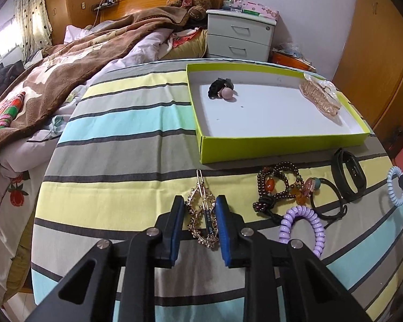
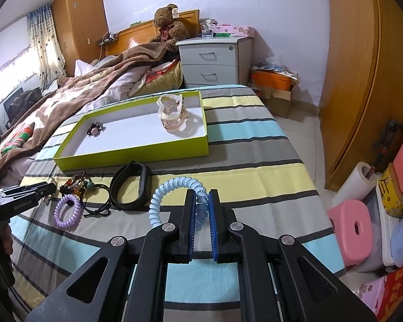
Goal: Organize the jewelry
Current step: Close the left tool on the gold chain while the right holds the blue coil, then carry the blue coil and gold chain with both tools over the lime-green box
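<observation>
A green-rimmed box (image 1: 282, 145) with a white floor holds a black hair tie with a pink ball (image 1: 221, 90) and a beige claw clip (image 1: 321, 96). My left gripper (image 1: 200, 201) has its blue pads on both sides of a gold rhinestone hair clip (image 1: 202, 214) lying on the striped cloth. My right gripper (image 2: 202, 196) is shut on a light blue spiral hair tie (image 2: 174, 187). Beside them lie a brown bead bracelet (image 1: 276, 185), a purple spiral tie (image 1: 303, 224), a black hair tie with a charm (image 1: 325, 201) and a black fitness band (image 1: 349, 174).
The striped cloth covers a round table (image 1: 121, 134) beside an unmade bed (image 1: 53, 80). A grey nightstand (image 1: 240, 36) stands behind. In the right wrist view a pink stool (image 2: 354, 222), bins and a wardrobe (image 2: 362, 80) sit at the right.
</observation>
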Action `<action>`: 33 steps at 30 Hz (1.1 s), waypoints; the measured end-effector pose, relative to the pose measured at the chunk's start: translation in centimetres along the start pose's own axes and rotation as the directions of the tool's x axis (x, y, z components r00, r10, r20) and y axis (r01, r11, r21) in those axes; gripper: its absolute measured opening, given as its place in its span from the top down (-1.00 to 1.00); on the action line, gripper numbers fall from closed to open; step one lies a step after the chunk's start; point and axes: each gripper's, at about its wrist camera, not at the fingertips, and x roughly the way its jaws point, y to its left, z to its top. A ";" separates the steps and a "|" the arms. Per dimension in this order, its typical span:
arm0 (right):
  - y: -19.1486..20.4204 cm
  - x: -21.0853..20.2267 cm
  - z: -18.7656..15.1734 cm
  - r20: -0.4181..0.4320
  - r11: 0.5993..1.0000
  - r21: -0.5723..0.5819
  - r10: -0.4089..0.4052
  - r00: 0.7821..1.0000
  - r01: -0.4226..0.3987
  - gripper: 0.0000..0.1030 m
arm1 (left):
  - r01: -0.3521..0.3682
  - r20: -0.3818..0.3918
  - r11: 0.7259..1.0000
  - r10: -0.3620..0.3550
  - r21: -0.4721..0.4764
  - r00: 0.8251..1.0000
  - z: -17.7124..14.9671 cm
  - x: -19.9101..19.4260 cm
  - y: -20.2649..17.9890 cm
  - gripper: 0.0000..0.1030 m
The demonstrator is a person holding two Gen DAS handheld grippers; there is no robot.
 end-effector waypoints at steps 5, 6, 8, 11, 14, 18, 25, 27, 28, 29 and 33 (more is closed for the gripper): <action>-0.1 -0.3 0.1 0.005 1.000 -0.001 0.003 1.000 -0.003 0.81 | 0.004 0.008 1.000 -0.004 0.001 1.000 -0.1 -0.5 -0.1 0.52; -0.1 -0.4 0.1 0.007 1.000 -0.001 0.004 1.000 -0.004 0.81 | 0.005 0.010 1.000 -0.005 0.002 1.000 0.0 -0.6 -0.1 0.52; -0.1 -0.6 0.2 0.013 1.000 0.000 0.007 1.000 -0.007 0.81 | 0.007 0.016 1.000 -0.007 0.002 1.000 0.1 -0.9 -0.2 0.52; -0.1 -0.9 0.4 0.020 1.000 -0.001 0.009 1.000 -0.009 0.81 | 0.010 0.023 1.000 -0.010 0.003 1.000 0.2 -1.4 -0.2 0.52; 0.0 -1.3 0.7 0.031 1.000 -0.002 0.011 0.999 -0.011 0.81 | 0.011 0.034 1.000 -0.011 0.006 0.999 0.4 -2.0 -0.3 0.52; 0.2 -1.7 1.1 0.045 1.000 -0.005 0.016 0.999 -0.016 0.81 | 0.016 0.050 1.000 -0.016 0.011 0.999 0.7 -2.8 -0.4 0.52; 0.6 -2.4 2.2 0.070 1.000 -0.017 0.027 0.997 -0.026 0.81 | 0.028 0.084 0.999 -0.030 0.023 0.996 1.5 -4.3 -0.6 0.52; 0.8 -2.5 2.7 0.079 0.999 -0.022 0.032 0.996 -0.031 0.81 | 0.031 0.095 0.999 -0.034 0.027 0.995 1.8 -4.7 -0.8 0.52; 0.9 -2.6 3.0 0.083 0.999 -0.024 0.035 0.996 -0.033 0.81 | 0.033 0.099 0.999 -0.036 0.031 0.994 2.1 -4.9 -0.9 0.52; 1.0 -2.6 3.3 0.087 0.999 -0.027 0.037 0.996 -0.035 0.81 | 0.036 0.104 0.999 -0.039 0.032 0.994 2.3 -5.1 -0.9 0.52; 1.8 -2.2 4.8 0.091 0.997 -0.051 0.055 0.994 -0.050 0.81 | 0.051 0.112 0.998 -0.055 0.034 0.992 3.3 -5.3 -1.0 0.52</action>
